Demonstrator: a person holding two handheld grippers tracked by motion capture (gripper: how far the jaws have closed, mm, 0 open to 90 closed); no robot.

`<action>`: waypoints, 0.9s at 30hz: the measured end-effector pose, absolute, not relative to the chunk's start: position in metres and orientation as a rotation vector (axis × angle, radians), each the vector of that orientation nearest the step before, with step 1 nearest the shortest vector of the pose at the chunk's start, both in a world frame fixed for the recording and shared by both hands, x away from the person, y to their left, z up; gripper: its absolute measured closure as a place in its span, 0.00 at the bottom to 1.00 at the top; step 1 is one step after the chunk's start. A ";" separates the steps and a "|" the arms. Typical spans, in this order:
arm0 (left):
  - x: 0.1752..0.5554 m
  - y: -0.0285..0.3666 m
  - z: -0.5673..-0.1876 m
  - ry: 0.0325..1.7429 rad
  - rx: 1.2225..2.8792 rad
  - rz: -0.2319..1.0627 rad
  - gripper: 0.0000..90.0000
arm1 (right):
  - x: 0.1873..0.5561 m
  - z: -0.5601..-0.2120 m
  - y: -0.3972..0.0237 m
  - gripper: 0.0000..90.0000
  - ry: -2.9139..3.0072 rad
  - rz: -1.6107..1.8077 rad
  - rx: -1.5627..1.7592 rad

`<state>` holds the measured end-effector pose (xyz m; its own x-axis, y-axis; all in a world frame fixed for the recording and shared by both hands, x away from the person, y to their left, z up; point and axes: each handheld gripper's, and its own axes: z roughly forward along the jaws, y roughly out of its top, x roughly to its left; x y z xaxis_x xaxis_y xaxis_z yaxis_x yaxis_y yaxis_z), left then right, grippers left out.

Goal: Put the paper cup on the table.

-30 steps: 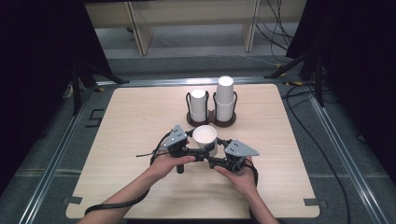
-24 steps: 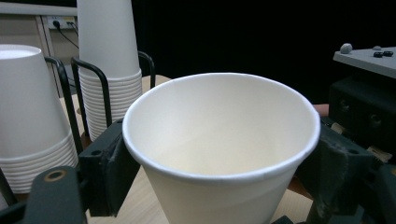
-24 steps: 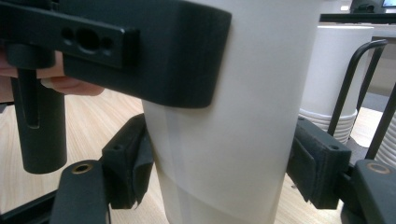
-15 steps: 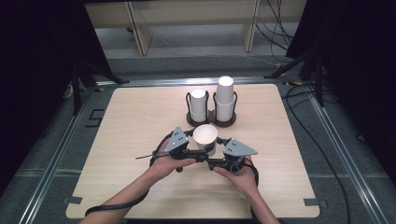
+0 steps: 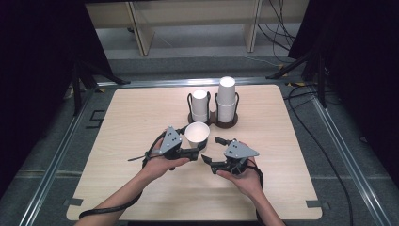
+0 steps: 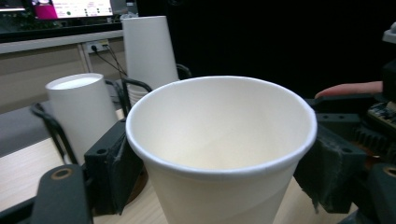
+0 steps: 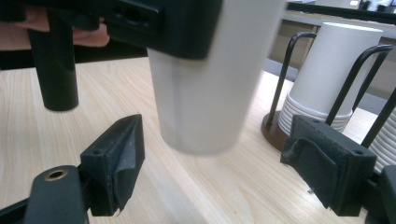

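High view: we are seeing two cup stacks (image 5: 226, 100) and one white, empty, upright cup (image 5: 197, 135), our left gripper (image 5: 199, 149) clamping it, right gripper (image 5: 212, 149) having just been opening, holding nothing.

A light wooden worktop (image 5: 141, 117) sits inside a metal frame (image 5: 51, 165). Near its far edge, about midway along, stands a dark wire cup holder (image 5: 214, 120) with two wells. The left well holds a short stack of upturned white paper cups (image 5: 200, 104), the right well a taller stack (image 5: 226, 99). Beyond the far edge, pale shelving legs (image 5: 141, 33) stand on the grey floor, with black cables (image 5: 277, 28) trailing, perhaps from stands at the right.
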<state>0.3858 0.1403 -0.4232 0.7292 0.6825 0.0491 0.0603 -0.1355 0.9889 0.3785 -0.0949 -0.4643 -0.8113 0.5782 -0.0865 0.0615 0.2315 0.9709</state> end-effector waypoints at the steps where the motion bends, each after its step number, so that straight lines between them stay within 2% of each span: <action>1: 0.386 0.140 -0.423 0.607 1.639 0.598 0.25 | 0.378 -0.464 -0.095 0.22 2.080 1.609 0.587; 16: 0.391 0.182 -0.431 0.679 1.618 0.727 0.25 | 0.378 -0.461 -0.122 0.23 2.032 1.559 0.664; 27: 0.390 0.211 -0.438 0.814 1.609 0.776 0.25 | 0.376 -0.463 -0.138 0.24 2.013 1.503 0.725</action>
<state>0.3899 0.2111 -0.4379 0.5465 0.8349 0.0647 0.1044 -0.1446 0.9840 0.3758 -0.1383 -0.4630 -0.7213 0.6868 -0.0896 0.1092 0.2405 0.9645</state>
